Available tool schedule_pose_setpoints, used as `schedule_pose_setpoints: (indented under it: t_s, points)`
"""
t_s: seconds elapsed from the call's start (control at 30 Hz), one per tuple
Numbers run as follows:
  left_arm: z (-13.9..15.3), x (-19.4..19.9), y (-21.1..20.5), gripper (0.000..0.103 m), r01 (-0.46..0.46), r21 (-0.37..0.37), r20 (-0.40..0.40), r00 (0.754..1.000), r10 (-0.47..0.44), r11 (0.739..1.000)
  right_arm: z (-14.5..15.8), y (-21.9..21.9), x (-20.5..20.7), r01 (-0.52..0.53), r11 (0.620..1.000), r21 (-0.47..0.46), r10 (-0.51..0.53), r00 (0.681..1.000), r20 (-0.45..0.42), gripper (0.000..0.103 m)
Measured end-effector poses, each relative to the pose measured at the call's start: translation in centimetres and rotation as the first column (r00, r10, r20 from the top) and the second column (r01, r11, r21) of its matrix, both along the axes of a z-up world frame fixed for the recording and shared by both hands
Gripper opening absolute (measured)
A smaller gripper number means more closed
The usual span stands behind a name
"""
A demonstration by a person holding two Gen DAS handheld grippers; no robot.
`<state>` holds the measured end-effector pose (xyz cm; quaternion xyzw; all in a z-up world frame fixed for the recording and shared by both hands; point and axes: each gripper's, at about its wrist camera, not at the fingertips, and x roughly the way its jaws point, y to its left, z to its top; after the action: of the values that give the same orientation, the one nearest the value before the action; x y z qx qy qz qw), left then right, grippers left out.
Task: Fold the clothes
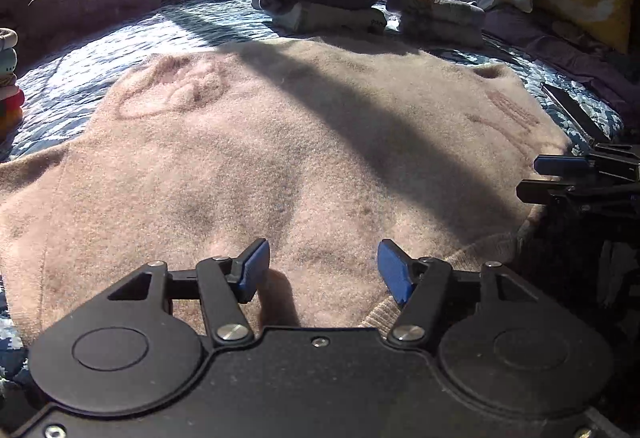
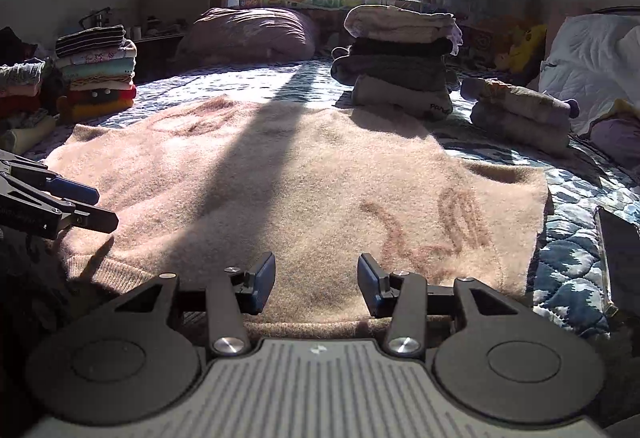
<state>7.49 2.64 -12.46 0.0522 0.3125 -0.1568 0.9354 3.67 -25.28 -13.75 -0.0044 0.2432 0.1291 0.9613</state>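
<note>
Fuzzy pink sweater (image 1: 280, 158) flat beneath both spread, blue-padded jaws

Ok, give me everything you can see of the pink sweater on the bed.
The pink sweater lies flat on the blue quilted bedspread, fuzzy knit with a ribbed edge nearest the grippers. Faint darker pink outline designs show on it. A broad shadow band crosses it. The left gripper and right gripper, both open, sit low at its near edge; contact is unclear.
</note>
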Motion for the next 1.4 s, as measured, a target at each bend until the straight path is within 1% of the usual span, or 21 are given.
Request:
schedule_pose_setpoints:
  t_s: [0.07, 0.13, 0.17, 0.2, 0.27, 0.37, 0.5, 0.57, 0.6, 0.63, 0.7, 0.73, 0.8, 0.93, 1.0, 1.07, 1.1, 1.17, 1.23, 1.33, 1.4]
  points:
    - [0.2, 0.6, 2.7, 0.06, -0.162, 0.01, 0.036, 0.986, 0.162, 0.987, -0.1, -1.0, 1.4, 0.047, 0.997, 0.059, -0.046, 0.999, -0.02, 0.051]
    - [-1.4, 2.2, 5.6, 0.062, -0.28, 0.029, -0.068, 0.957, 0.281, 0.96, -2.1, -1.0, 3.2, 0.103, 0.994, -0.02, -0.105, 0.979, -0.177, 0.054]
    - [-1.7, 2.8, 6.8, 0.064, -0.323, 0.03, -0.096, 0.941, 0.324, 0.946, -2.0, -1.1, 3.1, 0.109, 0.994, -0.005, -0.108, 0.98, -0.17, 0.054]
    - [-1.2, 2.9, 7.3, 0.065, -0.333, 0.003, -0.072, 0.941, 0.332, 0.943, -1.9, -1.2, 3.0, 0.112, 0.994, 0.01, -0.109, 0.981, -0.161, 0.054]
    - [0.0, 3.2, 8.2, 0.056, -0.35, -0.052, -0.024, 0.937, 0.35, 0.935, -1.3, -1.5, 2.4, 0.098, 0.993, 0.059, -0.091, 0.989, -0.113, 0.054]
    - [1.6, 3.9, 9.7, 0.057, -0.368, -0.138, 0.04, 0.926, 0.376, 0.92, -1.4, -1.6, 2.5, 0.112, 0.991, 0.078, -0.105, 0.99, -0.097, 0.055]
    - [1.6, 8.4, 12.6, 0.057, -0.353, -0.318, 0.029, 0.924, 0.381, 0.88, -1.3, -2.1, 3.1, 0.156, 0.98, 0.122, -0.145, 0.985, -0.091, 0.055]
    - [0.0, 10.4, 14.9, 0.057, -0.424, -0.408, -0.076, 0.898, 0.433, 0.808, -1.6, -2.7, 3.6, 0.186, 0.972, 0.147, -0.166, 0.977, -0.134, 0.057]
    - [-0.7, 11.3, 16.0, 0.063, -0.46, -0.448, -0.131, 0.882, 0.453, 0.767, -2.2, -3.1, 4.0, 0.22, 0.965, 0.141, -0.194, 0.965, -0.178, 0.057]
    - [-1.5, 12.3, 17.1, 0.057, -0.495, -0.484, -0.186, 0.864, 0.469, 0.721, -2.4, -3.2, 4.0, 0.228, 0.962, 0.148, -0.201, 0.963, -0.181, 0.055]
    - [-2.9, 13.8, 19.3, 0.027, -0.56, -0.554, -0.292, 0.823, 0.487, 0.616, -2.4, -2.9, 3.8, 0.23, 0.966, 0.118, -0.208, 0.963, -0.169, 0.055]
    - [-3.3, 13.3, 20.3, 0.026, -0.575, -0.605, -0.326, 0.81, 0.488, 0.551, -2.4, -2.6, 3.7, 0.226, 0.969, 0.094, -0.21, 0.965, -0.16, 0.055]
    - [-3.5, 12.4, 21.6, 0.026, -0.602, -0.661, -0.357, 0.778, 0.518, 0.449, -2.2, -2.9, 3.2, 0.239, 0.967, 0.091, -0.226, 0.965, -0.132, 0.055]
    - [-2.3, 11.5, 22.9, 0.033, -0.653, -0.644, -0.332, 0.708, 0.624, 0.399, -1.5, -5.9, 2.3, 0.361, 0.923, 0.135, -0.349, 0.931, -0.109, 0.054]
    - [-1.6, 10.8, 23.3, 0.047, -0.673, -0.639, -0.311, 0.669, 0.675, 0.373, -1.6, -7.8, 1.8, 0.466, 0.871, 0.154, -0.451, 0.884, -0.123, 0.057]
    - [-0.7, 9.7, 23.2, 0.053, -0.698, -0.632, -0.291, 0.616, 0.732, 0.337, -1.7, -10.0, 1.2, 0.558, 0.803, 0.207, -0.539, 0.83, -0.146, 0.057]
    - [-0.2, 9.2, 23.0, 0.056, -0.704, -0.629, -0.278, 0.599, 0.751, 0.328, -1.7, -11.0, 0.8, 0.581, 0.776, 0.246, -0.56, 0.814, -0.155, 0.057]
    - [0.8, 8.6, 21.8, 0.059, -0.687, -0.631, -0.244, 0.616, 0.749, 0.36, -1.8, -12.2, 0.2, 0.572, 0.755, 0.321, -0.55, 0.819, -0.164, 0.059]
    - [1.6, 8.7, 19.9, 0.063, -0.649, -0.64, -0.226, 0.671, 0.706, 0.412, -2.0, -12.8, 0.1, 0.548, 0.749, 0.371, -0.524, 0.834, -0.173, 0.061]
    - [2.8, 10.0, 15.5, 0.068, -0.571, -0.623, -0.182, 0.77, 0.611, 0.535, -2.6, -12.5, 0.9, 0.513, 0.765, 0.389, -0.468, 0.858, -0.212, 0.062]
    - [3.2, 10.7, 11.9, 0.072, -0.497, -0.606, -0.149, 0.838, 0.526, 0.621, -3.1, -12.7, 1.4, 0.497, 0.751, 0.435, -0.427, 0.868, -0.254, 0.062]
